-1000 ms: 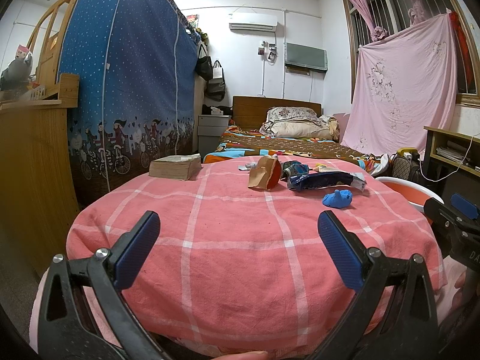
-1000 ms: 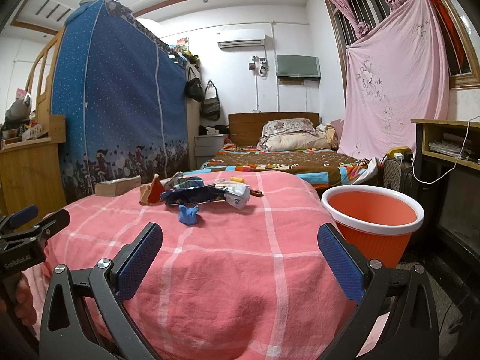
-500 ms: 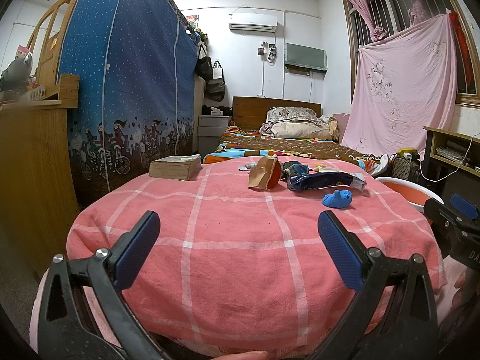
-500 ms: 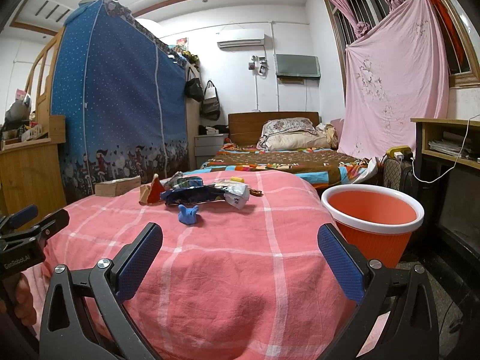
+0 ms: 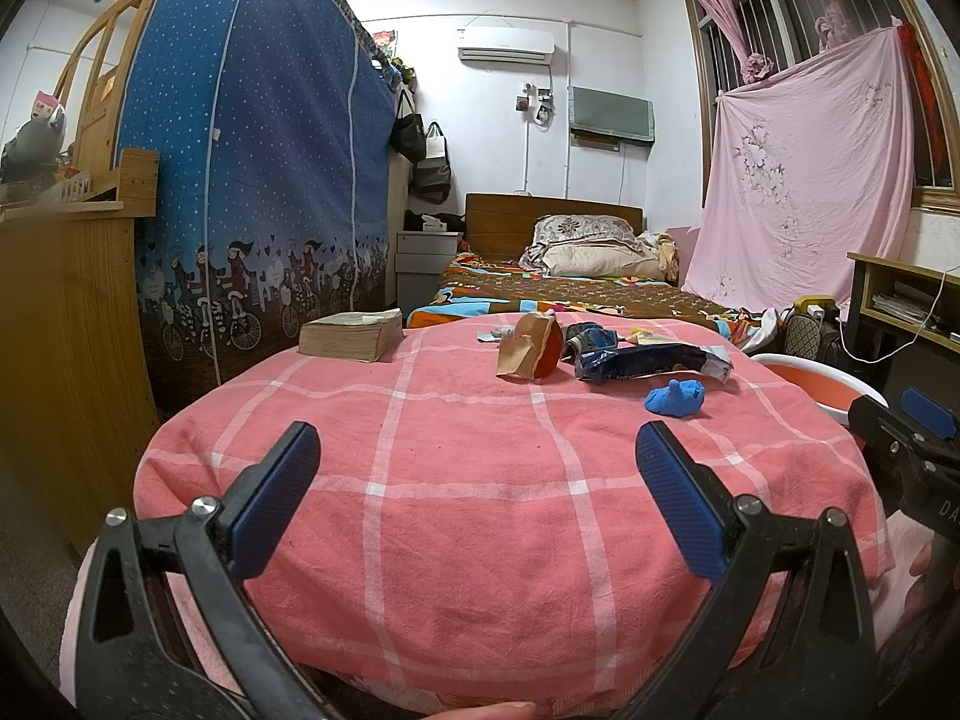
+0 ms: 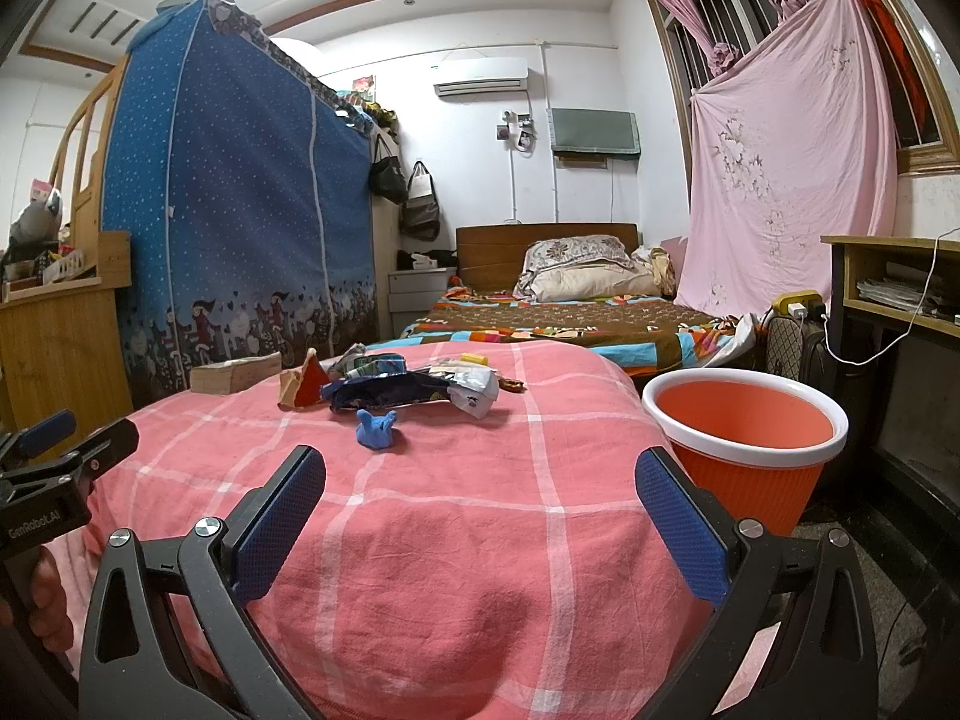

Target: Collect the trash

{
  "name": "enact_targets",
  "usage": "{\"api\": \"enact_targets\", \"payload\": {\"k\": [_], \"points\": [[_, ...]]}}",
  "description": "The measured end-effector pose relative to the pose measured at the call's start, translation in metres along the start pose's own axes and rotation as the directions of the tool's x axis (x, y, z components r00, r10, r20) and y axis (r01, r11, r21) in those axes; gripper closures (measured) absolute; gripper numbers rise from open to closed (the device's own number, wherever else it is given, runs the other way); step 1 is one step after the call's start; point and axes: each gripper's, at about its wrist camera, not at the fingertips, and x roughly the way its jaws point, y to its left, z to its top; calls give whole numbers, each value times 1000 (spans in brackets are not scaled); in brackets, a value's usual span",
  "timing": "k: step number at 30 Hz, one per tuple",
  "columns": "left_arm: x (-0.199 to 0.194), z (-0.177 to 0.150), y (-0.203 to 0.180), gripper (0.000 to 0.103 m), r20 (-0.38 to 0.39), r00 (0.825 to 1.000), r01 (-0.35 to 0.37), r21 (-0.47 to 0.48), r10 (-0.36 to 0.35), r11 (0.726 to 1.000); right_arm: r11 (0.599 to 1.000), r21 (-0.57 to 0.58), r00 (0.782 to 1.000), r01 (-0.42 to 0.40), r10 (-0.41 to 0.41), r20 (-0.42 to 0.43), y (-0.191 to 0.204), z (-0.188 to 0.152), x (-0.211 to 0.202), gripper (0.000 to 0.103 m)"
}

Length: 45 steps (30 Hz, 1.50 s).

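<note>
Trash lies at the far side of a table under a pink checked cloth (image 5: pixel 480 480): a brown and orange paper wrapper (image 5: pixel 529 348), a dark blue snack bag (image 5: pixel 648 360) and a small blue crumpled lump (image 5: pixel 675 398). The right wrist view shows the same wrapper (image 6: pixel 303 387), snack bag (image 6: pixel 396 390) and blue lump (image 6: pixel 375 429). An orange bin with a white rim (image 6: pixel 747 450) stands on the floor right of the table. My left gripper (image 5: pixel 477 501) is open above the near cloth, nothing between its fingers. My right gripper (image 6: pixel 480 519) is open too, well short of the trash.
A thick book (image 5: pixel 351 336) rests on the table's far left. A wooden cabinet (image 5: pixel 60 360) stands to the left, a blue fabric wardrobe (image 5: pixel 252 180) behind it, a bed (image 5: pixel 576 288) beyond the table, and a shelf with a cable (image 6: pixel 888 294) on the right.
</note>
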Motion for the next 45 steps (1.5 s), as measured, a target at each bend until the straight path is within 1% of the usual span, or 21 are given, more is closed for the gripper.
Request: {"api": "enact_targets", "payload": {"k": [36, 45], "points": [[-1, 2, -2, 14, -9, 1000, -1, 1, 1, 1000, 1000, 4, 1000, -4, 4, -2, 2, -2, 2, 0], [9, 9, -6, 14, -18, 1000, -1, 13, 2, 1000, 1000, 6, 1000, -19, 19, 0, 3, 1, 6, 0]]}}
